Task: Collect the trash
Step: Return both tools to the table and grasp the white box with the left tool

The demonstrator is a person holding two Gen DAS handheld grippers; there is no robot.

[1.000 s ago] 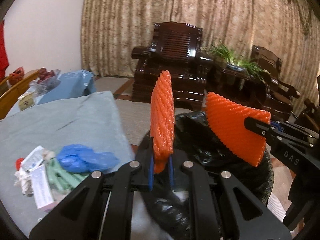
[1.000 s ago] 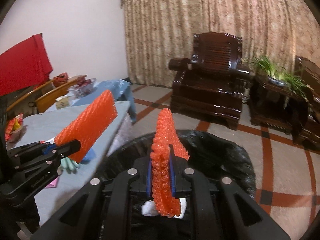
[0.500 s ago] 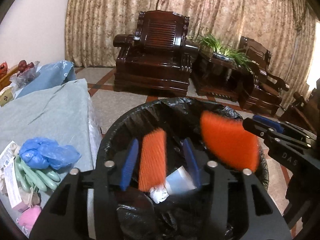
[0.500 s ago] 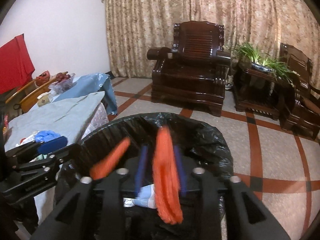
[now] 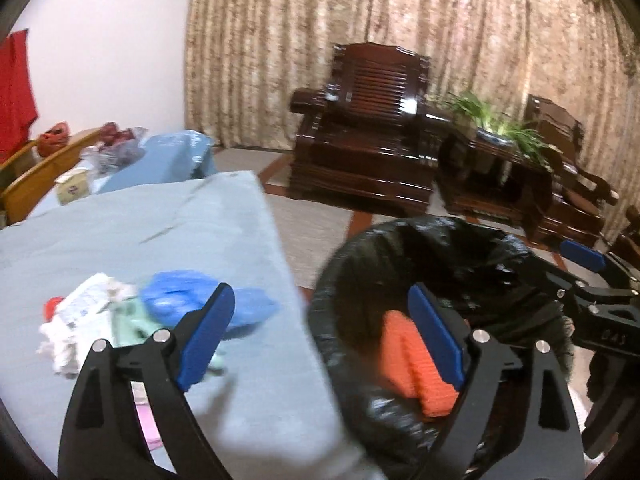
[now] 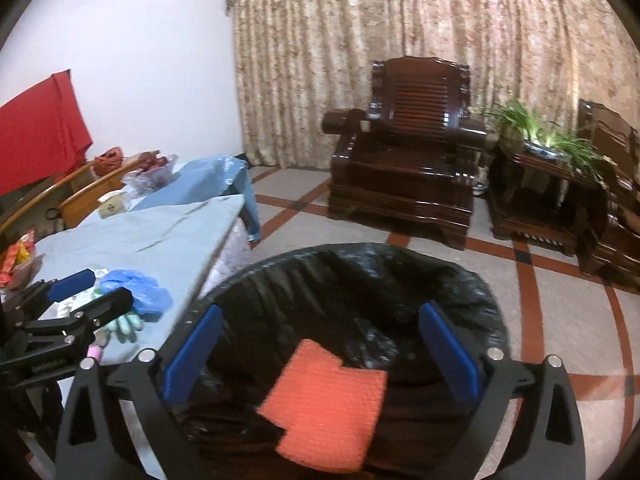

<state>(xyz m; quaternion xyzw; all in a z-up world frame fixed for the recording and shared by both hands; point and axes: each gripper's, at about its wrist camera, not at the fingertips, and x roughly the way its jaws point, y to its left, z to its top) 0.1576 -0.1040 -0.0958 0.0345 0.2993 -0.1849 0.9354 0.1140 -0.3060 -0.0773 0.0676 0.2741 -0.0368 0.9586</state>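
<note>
Two orange foam nets (image 6: 326, 414) lie inside the black-lined trash bin (image 6: 472, 280); they also show in the left wrist view (image 5: 408, 360). My right gripper (image 6: 320, 350) is open and empty above the bin. My left gripper (image 5: 320, 336) is open and empty, straddling the table edge and the bin rim (image 5: 340, 256). A pile of trash lies on the blue tablecloth (image 5: 140, 240): a blue plastic bag (image 5: 180, 300), green gloves (image 6: 128, 322), white paper wrappers (image 5: 84, 312). The left gripper also shows in the right wrist view (image 6: 86, 292).
Dark wooden armchairs (image 6: 408, 160) and a side table with a plant (image 6: 536, 136) stand across the tiled floor. Wooden chairs (image 5: 36, 168), a small box (image 5: 72, 188) and bagged fruit (image 5: 116, 144) sit at the table's far end. Snack packets (image 6: 18, 256) lie at far left.
Both grippers opened and let go of their orange foam nets, which fell into the bin. The left gripper has swung left toward the table.
</note>
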